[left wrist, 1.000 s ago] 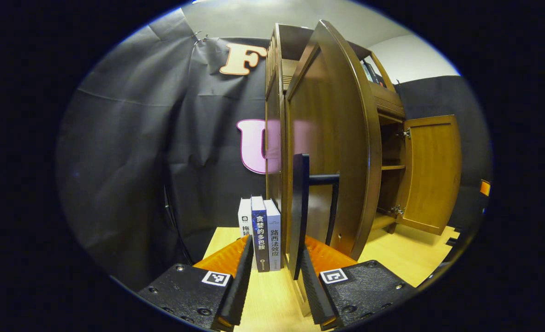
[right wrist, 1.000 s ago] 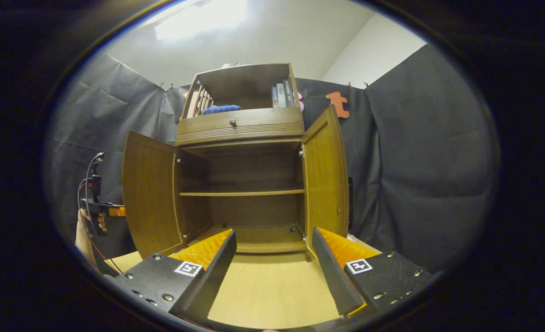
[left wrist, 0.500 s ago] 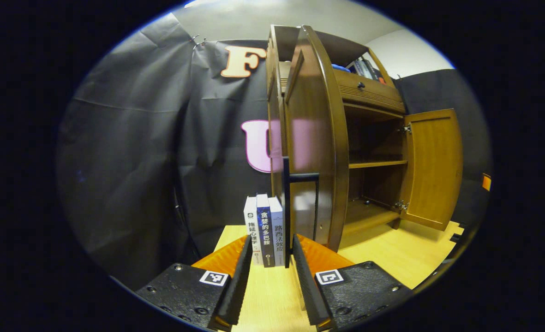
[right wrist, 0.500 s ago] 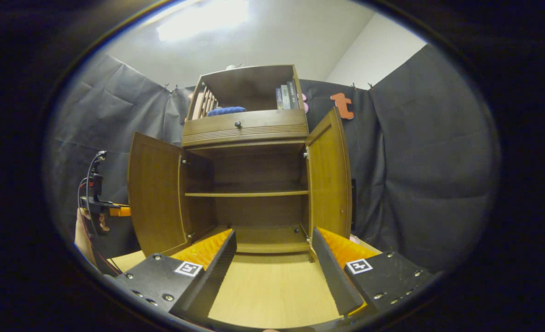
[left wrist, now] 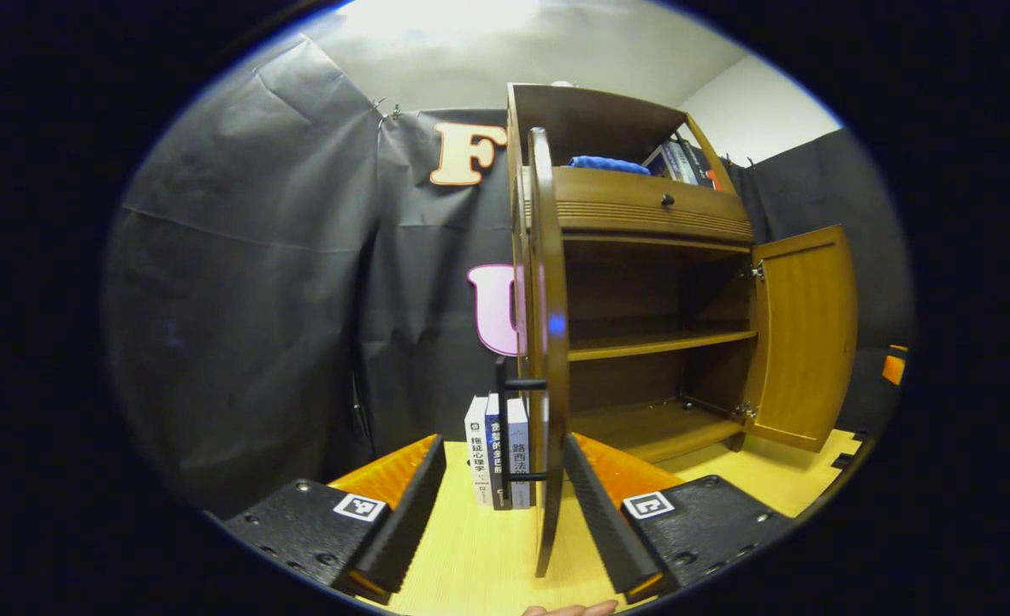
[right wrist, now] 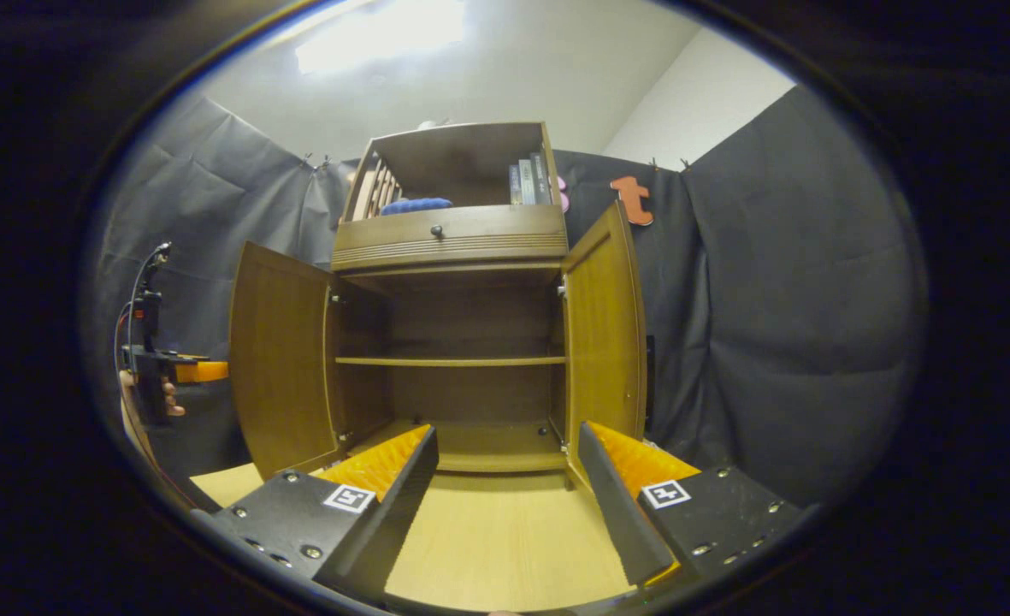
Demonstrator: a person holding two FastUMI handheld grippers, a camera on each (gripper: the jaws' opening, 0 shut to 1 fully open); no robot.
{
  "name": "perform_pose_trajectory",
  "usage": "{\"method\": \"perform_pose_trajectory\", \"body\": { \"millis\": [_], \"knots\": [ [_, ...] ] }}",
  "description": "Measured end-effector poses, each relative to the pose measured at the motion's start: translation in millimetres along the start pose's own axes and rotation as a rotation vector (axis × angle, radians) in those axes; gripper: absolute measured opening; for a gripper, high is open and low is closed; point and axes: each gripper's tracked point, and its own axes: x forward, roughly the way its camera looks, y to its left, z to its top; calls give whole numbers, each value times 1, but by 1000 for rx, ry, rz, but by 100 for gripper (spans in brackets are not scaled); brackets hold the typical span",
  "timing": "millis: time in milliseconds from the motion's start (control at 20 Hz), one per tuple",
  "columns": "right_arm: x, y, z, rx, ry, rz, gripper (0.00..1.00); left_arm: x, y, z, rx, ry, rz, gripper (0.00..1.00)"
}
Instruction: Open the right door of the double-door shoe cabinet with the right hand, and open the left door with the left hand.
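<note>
three books point(left wrist: 498, 452), spines printed with Chinese titles

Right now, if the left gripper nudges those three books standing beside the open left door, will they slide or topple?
The three books stand upright, thin, on the smooth wooden tabletop, probably tippy. A black bookend seems to brace them, so they may shift together. The left gripper is open, not touching them.

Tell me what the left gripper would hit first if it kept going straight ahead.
Probably the left door: its edge stands edge-on between the open fingers of the left gripper. The door's handle and the books sit just left of that line; depth is uncertain.
</note>
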Motion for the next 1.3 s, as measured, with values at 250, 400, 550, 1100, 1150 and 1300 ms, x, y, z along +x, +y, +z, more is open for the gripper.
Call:
{"method": "perform_pose_trajectory", "body": {
  "millis": [250, 400, 550, 1100, 1150, 1300],
  "knots": [
    [-3, -7, 20, -1, -46, -10, 95, -13, -36, 36, 1, -73, -6, 94],
    [-1, -12, 30, 14, -70, -10, 98, -13, -67, 56, -25, -107, -16, 94],
    [3, -21, 40, 30, -93, -24, 95, -13, -113, 70, -39, -143, -66, 94],
    [22, -68, 48, 65, -141, -91, 98, 30, -255, 72, -85, -165, -206, 94],
    [26, -73, 48, 68, -142, -99, 98, 35, -263, 70, -87, -160, -210, 94],
    [41, -79, 44, 84, -140, -106, 97, 53, -281, 61, -87, -147, -206, 94]
  ]
}}
